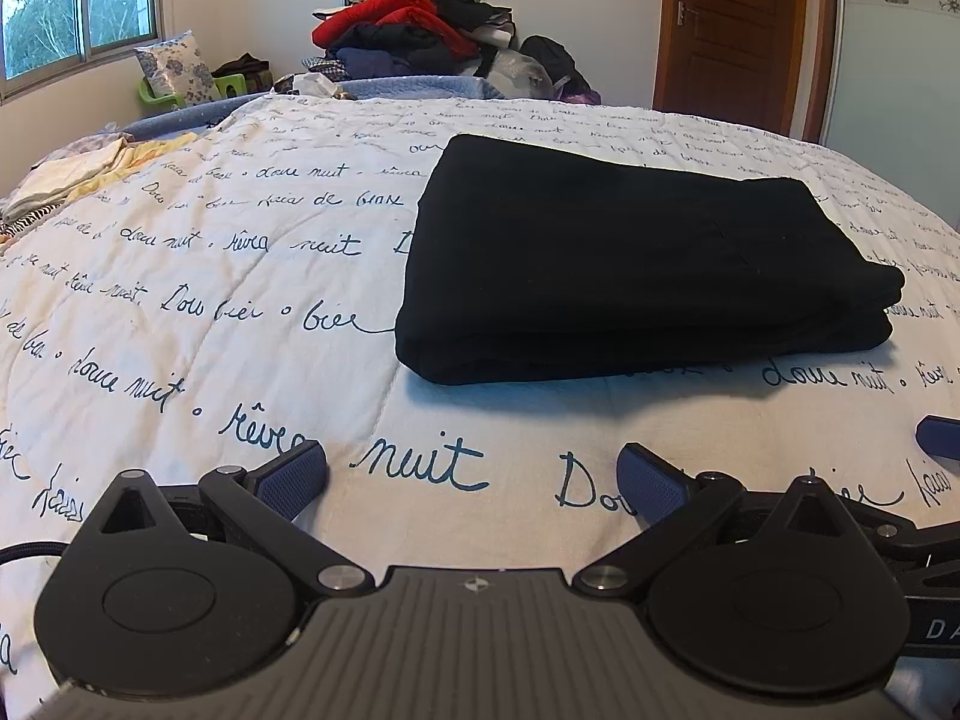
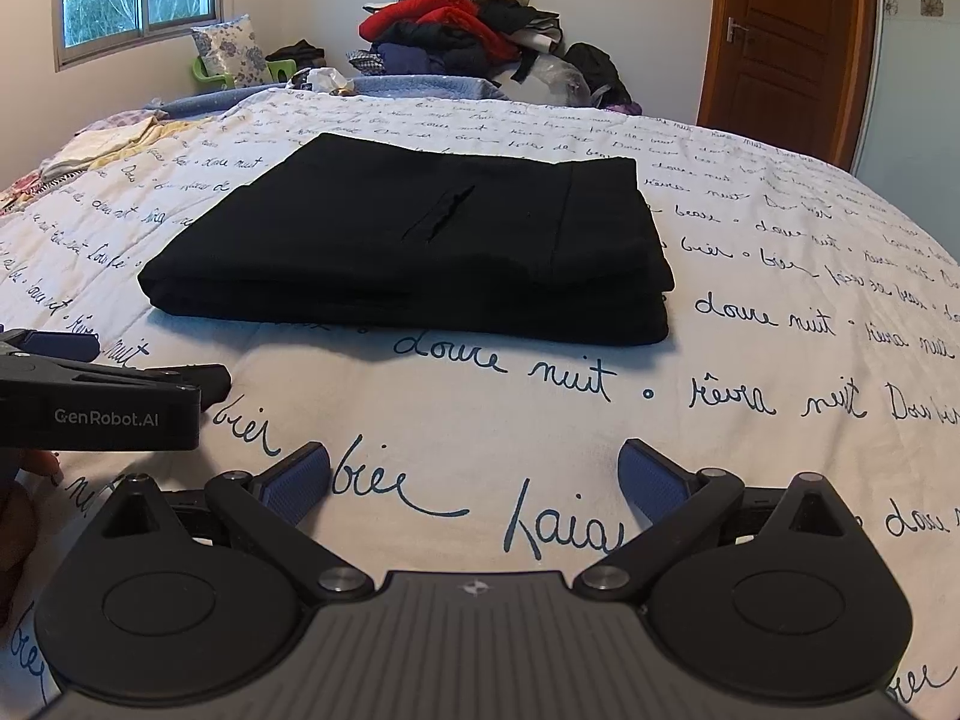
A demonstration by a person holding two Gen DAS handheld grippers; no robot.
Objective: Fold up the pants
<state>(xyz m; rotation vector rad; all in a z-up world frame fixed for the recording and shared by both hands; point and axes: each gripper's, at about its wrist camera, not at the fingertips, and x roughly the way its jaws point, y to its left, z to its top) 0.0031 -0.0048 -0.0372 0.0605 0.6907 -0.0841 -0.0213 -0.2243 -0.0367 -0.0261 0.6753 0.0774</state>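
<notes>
Black pants (image 1: 636, 258) lie folded into a flat rectangular stack on the white bedspread with handwriting print (image 1: 240, 276); they also show in the right wrist view (image 2: 420, 240). My left gripper (image 1: 471, 483) is open and empty, hovering low over the bedspread in front of the stack, apart from it. My right gripper (image 2: 474, 483) is open and empty, likewise in front of the stack. The left gripper also shows at the left edge of the right wrist view (image 2: 90, 372). A blue pad of the right gripper shows at the right edge of the left wrist view (image 1: 942, 438).
A pile of mixed clothes (image 1: 414, 24) sits at the far end of the bed. Folded light fabrics (image 1: 78, 174) lie at the far left edge. A floral pillow (image 1: 174, 69), a window (image 1: 72, 0) and a wooden door (image 1: 738, 30) are behind.
</notes>
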